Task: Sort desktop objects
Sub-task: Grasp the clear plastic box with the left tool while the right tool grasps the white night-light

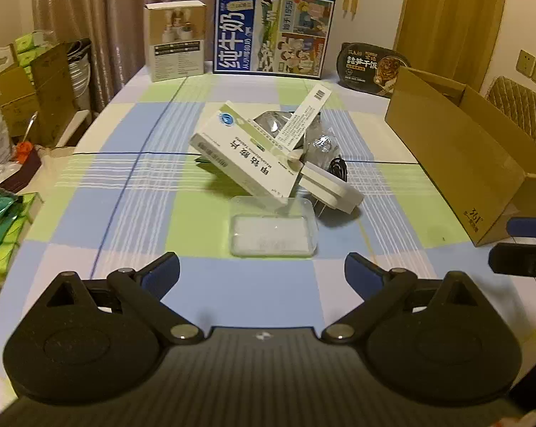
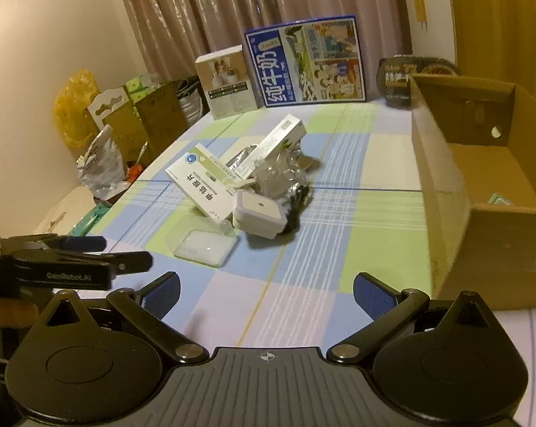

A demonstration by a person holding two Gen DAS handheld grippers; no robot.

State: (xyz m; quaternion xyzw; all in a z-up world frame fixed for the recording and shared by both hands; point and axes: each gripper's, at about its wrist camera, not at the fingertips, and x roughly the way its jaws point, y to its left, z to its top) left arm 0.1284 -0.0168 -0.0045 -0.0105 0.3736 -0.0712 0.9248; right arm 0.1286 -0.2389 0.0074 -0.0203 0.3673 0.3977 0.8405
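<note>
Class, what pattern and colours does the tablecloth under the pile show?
The tablecloth is a check of pale blue, green and white squares, clearest in the left wrist view.

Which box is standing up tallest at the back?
The big blue milk carton box with cartoon pictures; the beige box beside it is shorter.
</note>
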